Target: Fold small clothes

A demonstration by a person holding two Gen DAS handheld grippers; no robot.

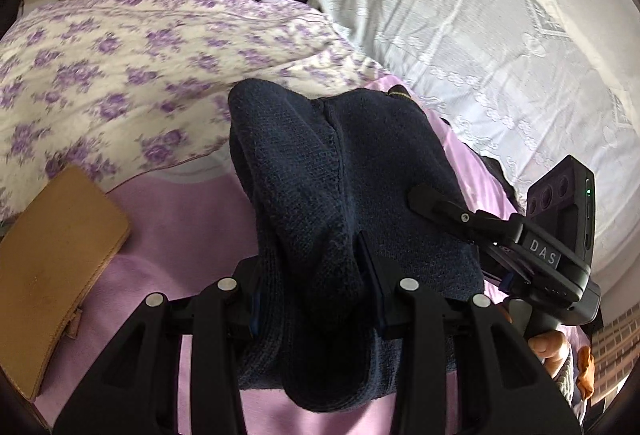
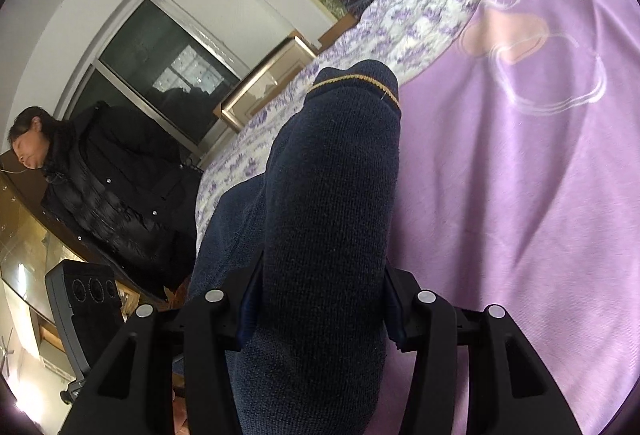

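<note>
A dark navy knitted garment hangs bunched over the lilac bedsheet. My left gripper is shut on a thick fold of it, and the knit fills the gap between the pads. In the right wrist view my right gripper is shut on another part of the same garment, whose end carries a thin yellow stripe. In the left wrist view one of the right gripper's fingers lies against the knit at the right. The fingertips of both grippers are buried in cloth.
A tan leather pouch lies on the sheet at the left. A purple-flowered quilt covers the far bed, with white lace cloth to the right. A person in a black jacket stands beside the bed near a window.
</note>
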